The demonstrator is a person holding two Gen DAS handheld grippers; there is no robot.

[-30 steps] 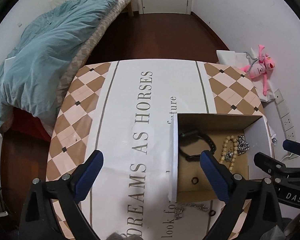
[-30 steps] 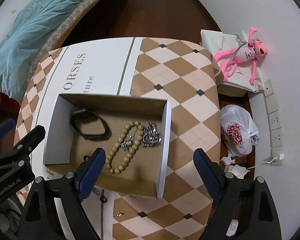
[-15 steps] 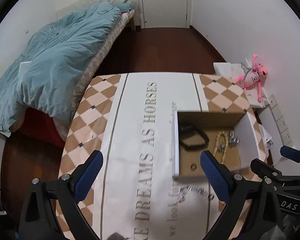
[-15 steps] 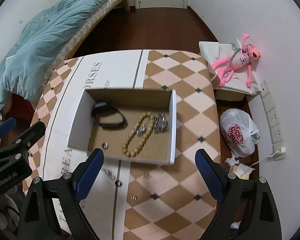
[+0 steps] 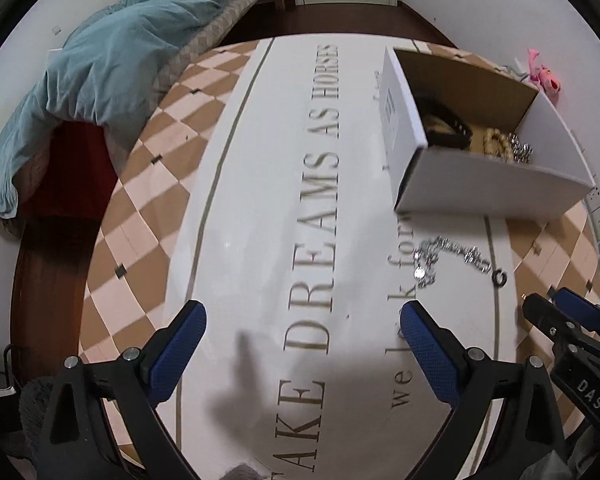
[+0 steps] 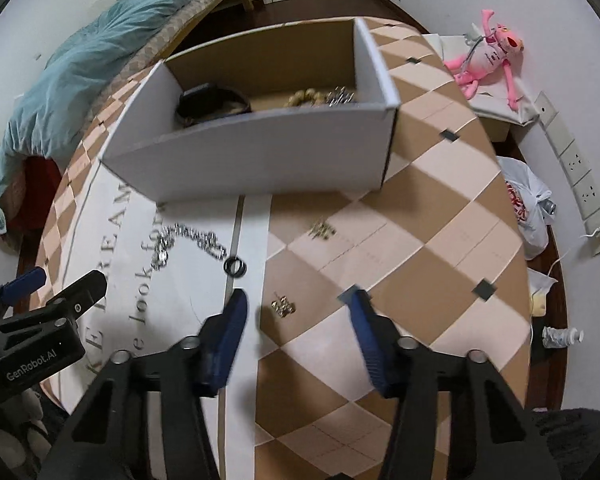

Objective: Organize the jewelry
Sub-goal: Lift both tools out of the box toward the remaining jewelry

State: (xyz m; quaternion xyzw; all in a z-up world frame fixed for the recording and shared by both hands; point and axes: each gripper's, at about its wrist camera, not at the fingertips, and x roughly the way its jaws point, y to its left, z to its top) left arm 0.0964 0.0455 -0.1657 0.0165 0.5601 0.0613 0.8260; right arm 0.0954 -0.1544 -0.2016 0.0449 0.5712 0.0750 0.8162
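A white cardboard box (image 6: 260, 152) (image 5: 480, 184) stands on the table and holds a black band (image 6: 212, 104), a wooden bead bracelet (image 6: 304, 98) and a silver chain piece (image 6: 342, 96). On the table in front of it lie a silver chain (image 6: 188, 240) (image 5: 444, 256), a black ring (image 6: 235, 267) (image 5: 499, 278), and two small gold pieces (image 6: 283, 306) (image 6: 322, 230). My right gripper (image 6: 298, 308) is open, low over the table, with the nearer gold piece between its fingers. My left gripper (image 5: 304, 328) is open and empty over the printed cloth.
The round table has a checkered cloth (image 6: 420, 240) with printed lettering. A bed with a teal duvet (image 5: 112, 52) stands at the left. A pink plush toy (image 6: 488, 56), wall sockets (image 6: 572, 168) and a plastic bag (image 6: 524, 204) are at the right.
Both grippers have dropped from high above the box to low over the table in front of it. The right gripper's fingers now stand closer together.
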